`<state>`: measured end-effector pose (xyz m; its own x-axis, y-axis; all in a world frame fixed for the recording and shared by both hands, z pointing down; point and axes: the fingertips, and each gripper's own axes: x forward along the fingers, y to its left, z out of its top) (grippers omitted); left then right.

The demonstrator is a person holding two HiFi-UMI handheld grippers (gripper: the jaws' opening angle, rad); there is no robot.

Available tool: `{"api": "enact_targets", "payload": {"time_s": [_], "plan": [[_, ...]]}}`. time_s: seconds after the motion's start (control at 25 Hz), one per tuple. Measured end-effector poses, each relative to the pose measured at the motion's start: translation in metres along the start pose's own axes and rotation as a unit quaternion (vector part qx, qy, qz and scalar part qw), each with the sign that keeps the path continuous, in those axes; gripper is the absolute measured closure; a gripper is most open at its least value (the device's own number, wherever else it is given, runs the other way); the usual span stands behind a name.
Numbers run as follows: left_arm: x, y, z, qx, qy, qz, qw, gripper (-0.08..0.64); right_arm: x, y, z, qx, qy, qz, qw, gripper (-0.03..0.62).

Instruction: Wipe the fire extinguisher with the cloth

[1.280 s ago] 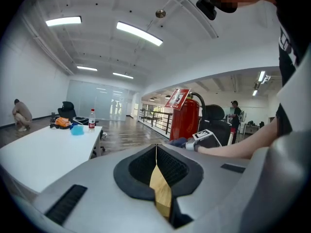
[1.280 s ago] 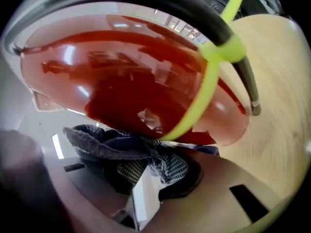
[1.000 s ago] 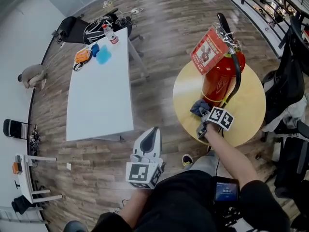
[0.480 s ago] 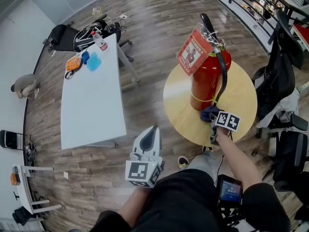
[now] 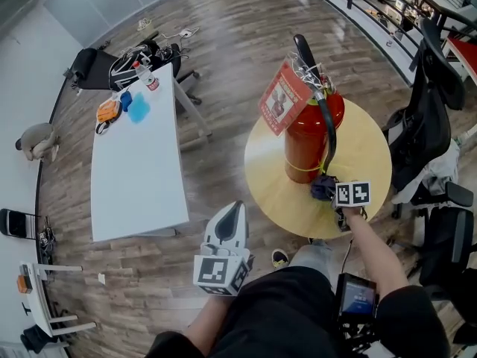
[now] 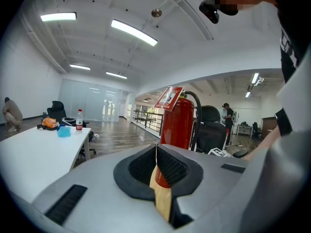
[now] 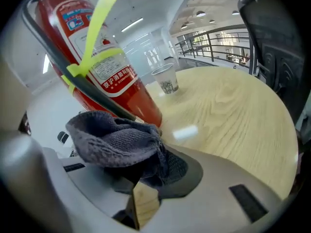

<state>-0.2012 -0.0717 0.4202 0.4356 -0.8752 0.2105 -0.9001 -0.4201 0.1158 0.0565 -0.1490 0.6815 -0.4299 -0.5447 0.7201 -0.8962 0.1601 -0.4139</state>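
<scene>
Extinguisher (image 5: 309, 136): upright mid-table (image 5: 369, 151), hose (image 5: 329, 144) down its near side.
Right gripper (image 5: 332, 191): clamped on the cloth (image 7: 116, 140), low by the hose.
Left gripper (image 5: 232, 218): jaws together, empty, off the table's near edge.
Technique: press the cloth flat and stroke along the hose; crossing it risks snagging.
Room: bare tabletop toward the right edge, with a cup (image 7: 165, 79) beyond.

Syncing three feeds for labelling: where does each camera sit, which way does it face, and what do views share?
Head view: on the person's head, steeply down at the fire extinguisher on the round table; shows forearms, left hand-held gripper, right hand-held gripper.
Left gripper view: rides the left hand-held gripper, facing level past shut jaws to the extinguisher; person's torso at right.
Right gripper view: rides the right hand-held gripper, low, facing the extinguisher's base; jaws clamp the cloth; no body evident.
Shared: all three show the extinguisher.
</scene>
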Motion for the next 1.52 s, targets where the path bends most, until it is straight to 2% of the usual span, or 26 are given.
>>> {"api": "enact_targets", "payload": {"time_s": [0.16,0.24,0.32,0.44,0.56,0.68,0.76,0.88,1.0,1.12,1.28,1.36,1.52], "plan": [[0.018,-0.002,-0.001,-0.004,0.009,0.014,0.9999,0.537,-0.018,-0.035,0.015,0.013,-0.023,-0.015,1.000,0.511],[0.029,-0.008,0.000,-0.008,0.014,0.018,0.9997,0.537,-0.019,-0.038,0.020,-0.019,-0.012,0.008,1.000,0.511],[0.044,-0.017,0.000,-0.008,0.020,0.021,0.9996,0.537,-0.010,-0.028,0.022,-0.083,0.013,0.043,0.996,0.509],[0.066,-0.034,0.007,-0.007,0.024,0.025,0.9994,0.537,0.011,-0.016,0.031,-0.165,0.046,0.072,0.983,0.511],[0.080,-0.044,0.015,-0.005,0.025,0.037,0.9990,0.537,0.030,-0.020,0.043,-0.225,0.077,0.076,0.968,0.511],[0.086,-0.046,0.017,-0.005,0.028,0.055,0.9981,0.537,0.038,-0.027,0.055,-0.301,0.097,0.079,0.946,0.509],[0.087,-0.047,0.016,-0.007,0.030,0.066,0.9974,0.537,0.043,-0.032,0.072,-0.344,0.092,0.070,0.932,0.509],[0.087,-0.047,0.011,-0.007,0.038,0.083,0.9958,0.537,0.057,-0.032,0.093,-0.391,0.089,0.072,0.913,0.509],[0.084,-0.048,0.009,-0.002,0.048,0.098,0.9941,0.537,0.071,-0.032,0.097,-0.411,0.096,0.082,0.903,0.509],[0.081,-0.050,0.005,0.004,0.050,0.101,0.9936,0.537,0.077,-0.031,0.101,-0.417,0.094,0.087,0.900,0.509],[0.079,-0.055,0.001,0.001,0.050,0.097,0.9940,0.537,0.067,-0.028,0.096,-0.408,0.079,0.083,0.906,0.514],[0.078,-0.058,-0.001,-0.004,0.050,0.090,0.9947,0.537,0.053,-0.024,0.079,-0.404,0.082,0.086,0.907,0.515],[0.070,-0.058,-0.005,-0.012,0.045,0.078,0.9959,0.537,0.034,-0.014,0.039,-0.363,0.088,0.102,0.922,0.515]]}}
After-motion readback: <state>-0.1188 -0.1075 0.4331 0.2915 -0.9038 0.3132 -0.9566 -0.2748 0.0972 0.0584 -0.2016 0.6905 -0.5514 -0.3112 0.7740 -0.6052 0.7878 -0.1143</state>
